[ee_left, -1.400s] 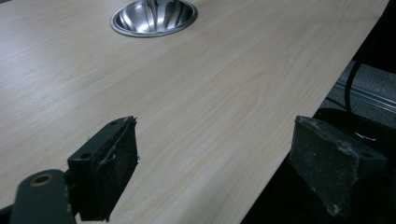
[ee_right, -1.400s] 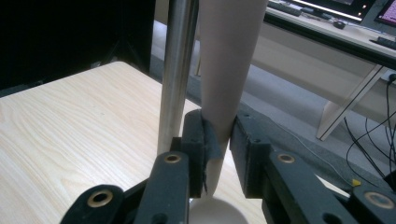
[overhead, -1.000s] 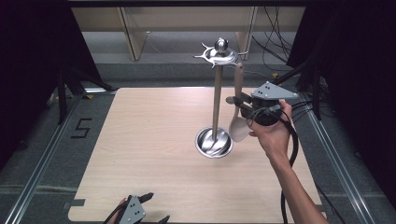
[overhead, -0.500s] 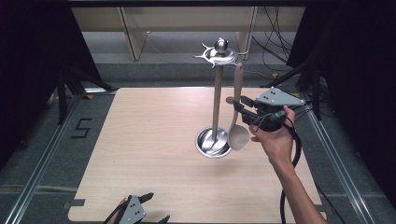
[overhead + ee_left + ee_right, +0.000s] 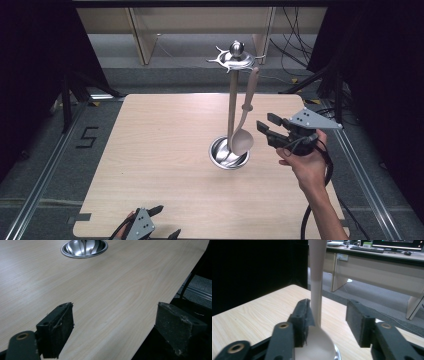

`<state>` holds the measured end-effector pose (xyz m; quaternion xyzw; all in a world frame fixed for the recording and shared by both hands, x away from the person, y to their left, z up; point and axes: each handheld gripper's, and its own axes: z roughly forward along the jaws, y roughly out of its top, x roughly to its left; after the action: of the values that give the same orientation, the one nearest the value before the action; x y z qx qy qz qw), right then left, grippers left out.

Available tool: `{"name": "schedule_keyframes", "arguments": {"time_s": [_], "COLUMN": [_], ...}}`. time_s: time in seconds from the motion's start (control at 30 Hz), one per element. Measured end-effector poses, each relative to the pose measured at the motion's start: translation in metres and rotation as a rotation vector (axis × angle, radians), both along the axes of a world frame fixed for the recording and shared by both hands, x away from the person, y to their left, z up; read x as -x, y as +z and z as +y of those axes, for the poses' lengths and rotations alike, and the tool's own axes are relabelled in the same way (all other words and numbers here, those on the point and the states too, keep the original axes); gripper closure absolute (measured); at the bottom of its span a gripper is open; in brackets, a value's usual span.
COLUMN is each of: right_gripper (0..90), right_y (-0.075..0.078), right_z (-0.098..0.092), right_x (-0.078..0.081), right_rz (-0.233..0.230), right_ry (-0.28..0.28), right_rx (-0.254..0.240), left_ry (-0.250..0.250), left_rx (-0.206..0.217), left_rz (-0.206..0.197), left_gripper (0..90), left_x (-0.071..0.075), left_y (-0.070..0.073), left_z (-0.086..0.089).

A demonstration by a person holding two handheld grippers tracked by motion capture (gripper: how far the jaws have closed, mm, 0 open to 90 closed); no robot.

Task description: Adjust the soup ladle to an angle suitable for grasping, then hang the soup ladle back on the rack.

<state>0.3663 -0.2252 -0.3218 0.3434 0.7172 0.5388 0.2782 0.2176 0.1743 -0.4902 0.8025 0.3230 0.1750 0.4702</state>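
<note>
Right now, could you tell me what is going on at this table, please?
A person has hung a beige spoon on a metal utensil stand and is letting it go. The right gripper sits just beside the spoon's bowl; its jaws have just been opening and no longer clamp it. The left gripper rests open at the table's near edge.

– Where's the stand (image 5: 232, 107)?
– On the table (image 5: 150, 150), right of centre; the spoon (image 5: 244, 131) hangs from its top, bowl just above the base dish (image 5: 220, 159).
– The grippers?
– The right gripper (image 5: 266, 129) is just right of the spoon; the left gripper (image 5: 160, 222) is at the table's near edge.
</note>
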Motion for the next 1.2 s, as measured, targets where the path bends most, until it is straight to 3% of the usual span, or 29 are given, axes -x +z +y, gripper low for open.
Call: {"name": "schedule_keyframes", "arguments": {"time_s": [0.03,0.07,0.1,0.2,0.33,0.4,0.47,0.5,0.53,0.6,0.77,0.8,0.83,0.87,0.93,0.97,1.0,1.07,1.2], "right_gripper": [49.1,46.8,45.2,41.7,41.0,40.7,40.6,40.6,40.4,40.3,40.3,40.3,40.3,40.3,40.3,40.3,40.4,40.3,40.2], "right_y": [-0.004,-0.007,-0.011,-0.026,-0.039,-0.042,-0.045,-0.046,-0.048,-0.052,-0.065,-0.067,-0.069,-0.071,-0.074,-0.075,-0.077,-0.080,-0.086], "right_z": [-0.003,-0.004,-0.006,-0.011,-0.019,-0.024,-0.028,-0.028,-0.031,-0.035,-0.042,-0.045,-0.045,-0.046,-0.047,-0.049,-0.049,-0.050,-0.054], "right_x": [0.001,0.002,0.004,0.009,0.014,0.014,0.017,0.019,0.020,0.024,0.026,0.024,0.025,0.025,0.025,0.025,0.026,0.026,0.029], "right_rz": [0.003,0.008,0.020,0.037,0.064,0.071,0.060,0.078,0.079,0.095,0.138,0.115,0.126,0.148,0.156,0.155,0.176,0.174,0.192], "right_ry": [0.002,0.009,0.002,0.002,-0.020,-0.017,-0.032,-0.034,-0.028,-0.044,-0.048,-0.043,-0.043,-0.029,-0.052,-0.046,-0.057,-0.046,-0.055], "right_rx": [0.003,0.006,0.009,0.037,0.016,0.035,0.027,0.014,0.032,0.032,0.052,0.079,0.083,0.074,0.065,0.081,0.076,0.069,0.085], "left_ry": [0.003,-0.018,0.010,0.003,-0.002,0.001,-0.007,-0.007,0.000,-0.009,-0.004,-0.004,0.001,-0.012,-0.016,-0.023,-0.006,-0.004,-0.006], "left_rx": [0.012,-0.020,0.009,0.003,0.003,0.015,-0.015,-0.027,0.016,-0.010,0.001,-0.004,0.007,-0.037,-0.019,-0.031,0.000,0.016,-0.001], "left_rz": [-0.004,-0.014,-0.001,0.004,0.004,0.007,0.006,0.004,0.013,0.001,-0.001,0.001,0.003,-0.008,-0.010,-0.014,0.005,0.005,-0.004], "left_gripper": [14.7,14.7,14.7,14.7,14.7,14.7,14.7,14.7,14.7,14.7,14.7,14.7,14.7,14.7,14.7,14.7,14.7,14.7,14.7], "left_x": [0.000,-0.002,-0.002,-0.001,-0.001,-0.001,-0.002,-0.002,-0.001,-0.001,0.000,0.000,0.001,-0.001,-0.001,-0.002,0.000,0.001,0.001], "left_y": [0.000,0.001,-0.001,-0.001,-0.001,-0.002,-0.001,-0.001,-0.002,-0.001,-0.002,-0.001,-0.001,0.000,-0.001,-0.001,-0.002,-0.001,0.000], "left_z": [0.000,0.003,0.001,0.001,0.001,0.000,0.001,0.000,-0.003,-0.001,-0.001,-0.001,-0.002,0.000,-0.001,-0.001,-0.002,-0.004,-0.003]}}
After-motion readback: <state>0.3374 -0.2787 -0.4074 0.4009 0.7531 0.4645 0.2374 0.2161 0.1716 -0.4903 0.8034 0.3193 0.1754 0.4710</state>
